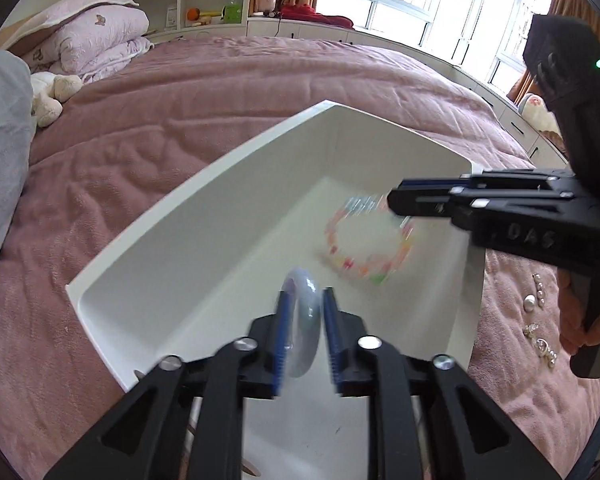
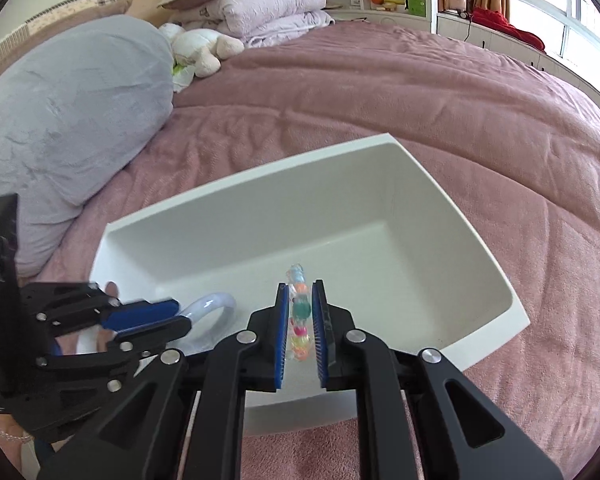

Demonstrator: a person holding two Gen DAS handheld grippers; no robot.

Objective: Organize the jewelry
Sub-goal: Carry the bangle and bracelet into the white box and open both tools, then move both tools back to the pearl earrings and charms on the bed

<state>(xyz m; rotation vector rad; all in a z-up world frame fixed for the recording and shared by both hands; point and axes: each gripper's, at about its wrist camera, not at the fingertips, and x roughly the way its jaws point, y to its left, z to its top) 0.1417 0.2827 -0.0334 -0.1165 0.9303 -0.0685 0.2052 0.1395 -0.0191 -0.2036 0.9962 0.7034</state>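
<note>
While both tools are hanging over the white bin [image 2: 452,216] on the pink bedspread [image 2: 440,92], I am reading each piece for how it will behave; the left gripper [image 1: 306,300] is standing a little open around the pale bangle [image 1: 305,320], which is sitting edge-on between the blue pads [image 1: 281,320]; whether the pads are pressing it or only flanking it, I cannot tell; it is looking rigid, glassy and slick, probably heavy for its size and liable to chip, so I am judging it best taken across the band, never by the curve; the right gripper [image 2: 302,304] is barely parted around the beaded bracelet [image 2: 300,312], whose coloured beads are sitting between the pads with a sliver of gap showing; in the left view its loop is blurring just above the bin floor; it is looking light and limp, probably strung on elastic, so I am expecting it to sag and roll; more small silver and pearl pieces [image 1: 538,320] are lying on the bedspread beside the bin.
</note>
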